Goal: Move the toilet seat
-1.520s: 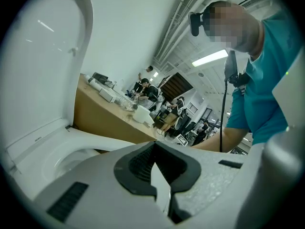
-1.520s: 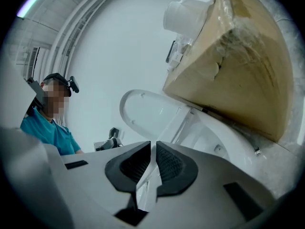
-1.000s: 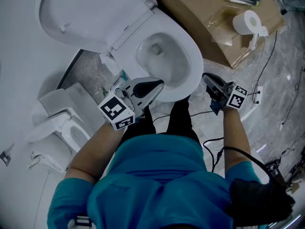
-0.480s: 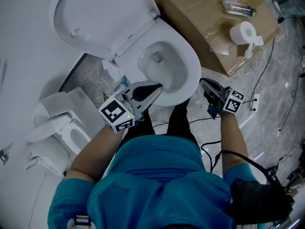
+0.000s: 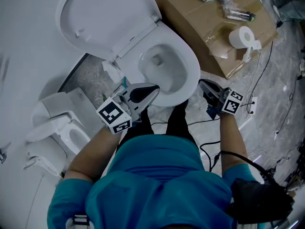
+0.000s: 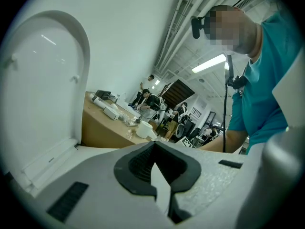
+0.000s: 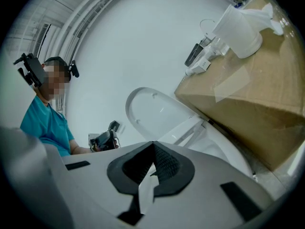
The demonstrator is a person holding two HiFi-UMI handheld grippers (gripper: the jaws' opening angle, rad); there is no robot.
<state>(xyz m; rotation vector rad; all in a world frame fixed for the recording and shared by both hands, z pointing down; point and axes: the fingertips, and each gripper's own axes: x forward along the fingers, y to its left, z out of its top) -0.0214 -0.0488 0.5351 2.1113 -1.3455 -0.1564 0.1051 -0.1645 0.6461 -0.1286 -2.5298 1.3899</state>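
Toilet seat (image 5: 107, 18) stands lifted, a solid white oval tilted back on its hinge behind the bowl (image 5: 190, 68), and in my left gripper view it rises at the left edge (image 6: 45, 80). I cannot tell whether a separate ring lies on the bowl's rim. My left gripper (image 5: 155, 87) hangs over the near left part of the rim, and its own camera shows the dark pads pressed together with nothing between them (image 6: 153, 147). My right gripper (image 5: 202, 82) is just beside the bowl's near right side, above the marbled floor; its jaws are likewise closed and empty (image 7: 152, 149), pointing towards the raised seat (image 7: 152, 111). Neither gripper touches the seat. A cardboard box (image 5: 209, 27) sits right of the toilet with a toilet paper roll (image 5: 240, 36) on top. A second white fixture (image 5: 57, 128) lies to the left, and cables (image 5: 267, 80) trail across the floor.
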